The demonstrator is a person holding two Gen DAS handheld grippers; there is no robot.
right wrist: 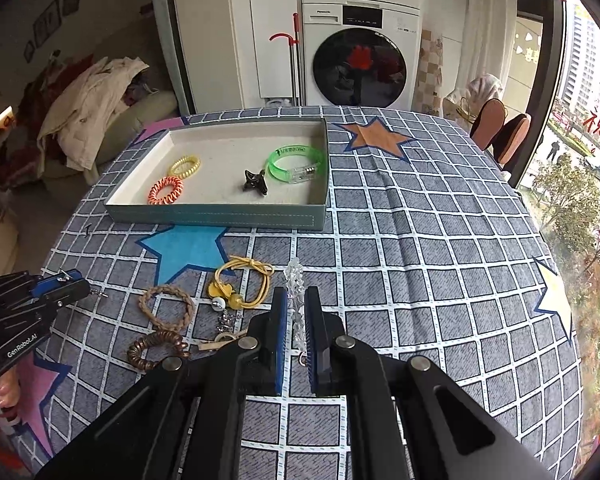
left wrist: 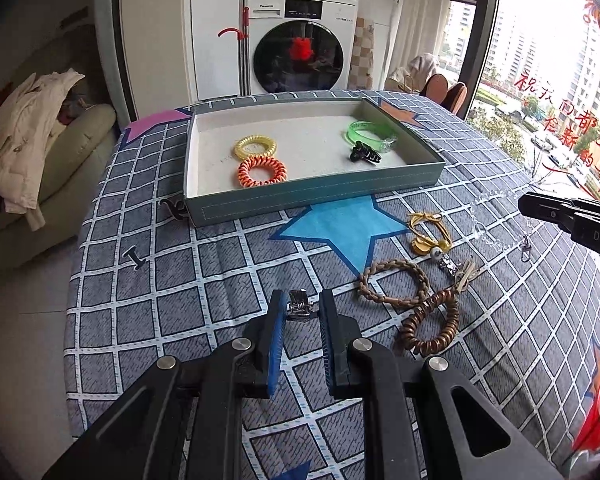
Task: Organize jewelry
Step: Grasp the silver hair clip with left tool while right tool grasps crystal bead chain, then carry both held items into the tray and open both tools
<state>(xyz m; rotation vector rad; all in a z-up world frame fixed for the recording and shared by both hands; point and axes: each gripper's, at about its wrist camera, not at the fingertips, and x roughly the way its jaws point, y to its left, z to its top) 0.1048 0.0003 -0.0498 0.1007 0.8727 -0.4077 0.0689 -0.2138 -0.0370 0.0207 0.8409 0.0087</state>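
A grey tray lies on the checked cloth and holds a yellow coil band, an orange coil band, a green bracelet and a black clip. My left gripper is shut on a small silver metal piece just above the cloth. My right gripper is shut on a clear bead chain, which also shows in the left wrist view. Loose on the cloth lie a braided tan bracelet, a brown coil band and a yellow cord piece.
A washing machine stands behind the table. A sofa with clothes is at the left. Chairs and a window stand at the right. The table edge runs close on the left.
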